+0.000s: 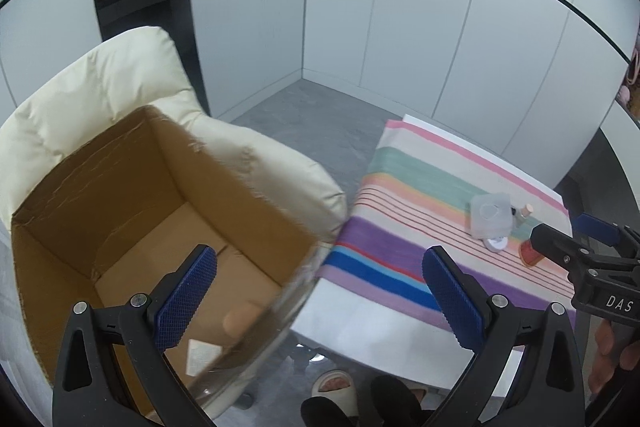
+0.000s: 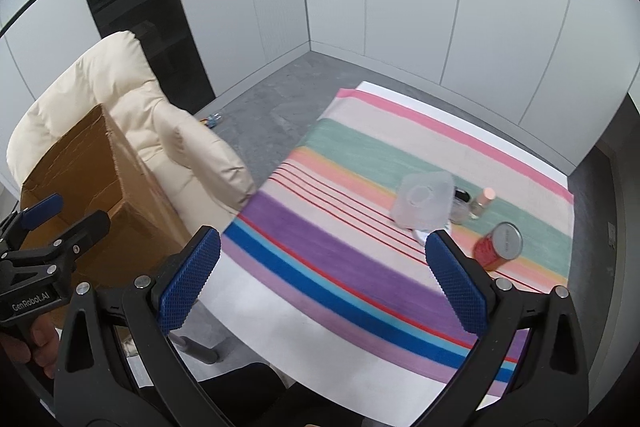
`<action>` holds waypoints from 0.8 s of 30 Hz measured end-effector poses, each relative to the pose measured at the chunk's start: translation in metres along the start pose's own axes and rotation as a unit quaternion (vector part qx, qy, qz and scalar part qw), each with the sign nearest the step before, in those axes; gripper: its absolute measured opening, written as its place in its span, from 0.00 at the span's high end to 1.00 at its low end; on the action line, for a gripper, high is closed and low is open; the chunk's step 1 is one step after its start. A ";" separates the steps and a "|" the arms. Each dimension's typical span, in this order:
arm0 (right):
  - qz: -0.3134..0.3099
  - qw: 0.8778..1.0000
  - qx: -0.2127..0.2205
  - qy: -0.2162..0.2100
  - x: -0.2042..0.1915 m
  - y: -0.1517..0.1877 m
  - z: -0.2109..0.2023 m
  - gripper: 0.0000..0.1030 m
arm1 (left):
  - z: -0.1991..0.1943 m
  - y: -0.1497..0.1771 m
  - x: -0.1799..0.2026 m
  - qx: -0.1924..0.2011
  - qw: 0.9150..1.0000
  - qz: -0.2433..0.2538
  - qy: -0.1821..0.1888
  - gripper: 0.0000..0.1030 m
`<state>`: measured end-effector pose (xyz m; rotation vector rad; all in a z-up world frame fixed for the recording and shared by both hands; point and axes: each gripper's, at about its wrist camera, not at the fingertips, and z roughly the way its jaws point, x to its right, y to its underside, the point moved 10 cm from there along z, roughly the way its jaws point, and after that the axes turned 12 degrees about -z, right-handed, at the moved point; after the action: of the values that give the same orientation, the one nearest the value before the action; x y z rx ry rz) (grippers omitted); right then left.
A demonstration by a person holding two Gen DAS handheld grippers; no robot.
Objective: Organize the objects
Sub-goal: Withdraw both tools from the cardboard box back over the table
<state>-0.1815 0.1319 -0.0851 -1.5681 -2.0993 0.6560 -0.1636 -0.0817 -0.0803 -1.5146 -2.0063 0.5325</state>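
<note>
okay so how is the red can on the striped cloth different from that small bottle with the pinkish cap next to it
The red can with the silver metal end lies tipped on its side, while the small clear bottle with the pinkish cap stands upright. The can is opaque, red and clearly wider; the bottle is slim and see-through. The can is nearer the right gripper; the bottle sits farther back, beside the translucent plastic container. Both rest on the striped cloth, ungrasped.
</note>
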 end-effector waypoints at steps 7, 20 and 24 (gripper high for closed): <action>0.015 1.000 -0.004 0.013 0.029 0.013 -0.005 0.00 | 0.006 0.004 0.035 -0.007 1.000 0.020 0.018 0.00; 0.056 0.997 -0.011 0.044 0.093 0.047 -0.023 0.00 | 0.012 0.017 0.109 -0.015 0.997 0.062 0.051 0.00; 0.069 0.996 -0.012 0.052 0.112 0.057 -0.030 0.00 | 0.014 0.024 0.131 -0.020 0.995 0.077 0.059 0.00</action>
<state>-0.1498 0.2574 -0.0891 -1.7332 -1.9439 0.5850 -0.1813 0.0505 -0.0799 -1.6950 -1.8297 0.4557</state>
